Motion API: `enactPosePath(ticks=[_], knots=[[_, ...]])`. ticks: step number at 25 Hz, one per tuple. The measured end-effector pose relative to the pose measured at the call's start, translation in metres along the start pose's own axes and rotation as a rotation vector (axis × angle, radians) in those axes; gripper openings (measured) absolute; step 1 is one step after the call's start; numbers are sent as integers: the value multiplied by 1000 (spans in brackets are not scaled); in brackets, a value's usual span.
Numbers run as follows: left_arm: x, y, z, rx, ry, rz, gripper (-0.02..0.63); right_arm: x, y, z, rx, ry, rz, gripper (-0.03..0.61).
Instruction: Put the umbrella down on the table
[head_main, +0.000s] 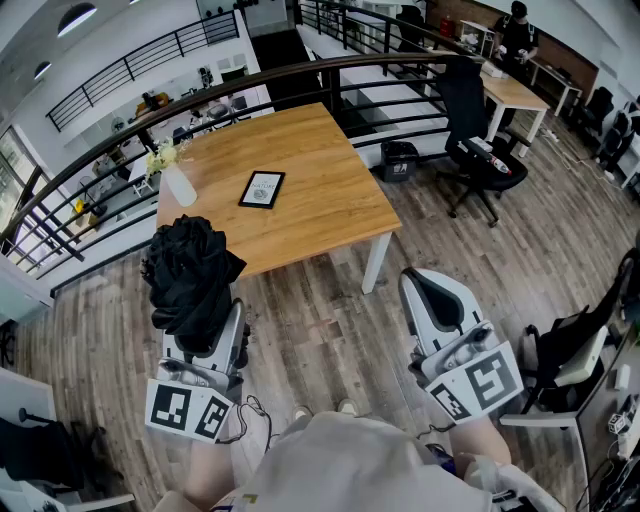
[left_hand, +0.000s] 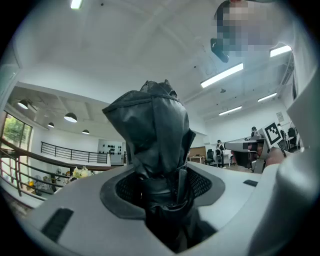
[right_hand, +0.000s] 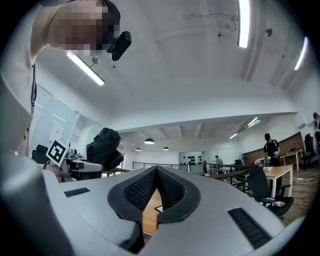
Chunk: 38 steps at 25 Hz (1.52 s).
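**Umbrella held short of the table**

The folded black umbrella (head_main: 192, 280) stands upright off the table's (head_main: 335, 215) near-left edge, pinched low by the left gripper (left_hand: 162, 190). It is best carried over bare wood and laid flat before release. A vase (head_main: 178, 186) at the table's left edge and a framed card (head_main: 262, 189) mid-table narrow the landing spot. The right gripper (head_main: 425, 290), its jaws pressed together and empty, hangs off the near-right corner.

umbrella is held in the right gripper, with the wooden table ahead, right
No. The umbrella is held in the left gripper, as the left gripper view shows; the right gripper is shut and empty. The wooden table is ahead, as said.
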<state>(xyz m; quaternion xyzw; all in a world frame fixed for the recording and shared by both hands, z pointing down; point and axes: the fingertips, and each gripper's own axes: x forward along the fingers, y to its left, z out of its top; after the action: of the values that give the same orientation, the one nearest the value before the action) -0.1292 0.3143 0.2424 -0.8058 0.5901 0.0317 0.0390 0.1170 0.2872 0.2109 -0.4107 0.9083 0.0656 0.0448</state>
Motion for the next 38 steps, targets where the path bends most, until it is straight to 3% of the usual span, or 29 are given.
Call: enactPosePath(ticks=[26,38], knots=[[14,-23,-6,-81,3,41,241,-17,-32,-24,39,37,36,26],[47,-19,-7,-54,-28,12,241,7,-51,-42,46,36,33,26]])
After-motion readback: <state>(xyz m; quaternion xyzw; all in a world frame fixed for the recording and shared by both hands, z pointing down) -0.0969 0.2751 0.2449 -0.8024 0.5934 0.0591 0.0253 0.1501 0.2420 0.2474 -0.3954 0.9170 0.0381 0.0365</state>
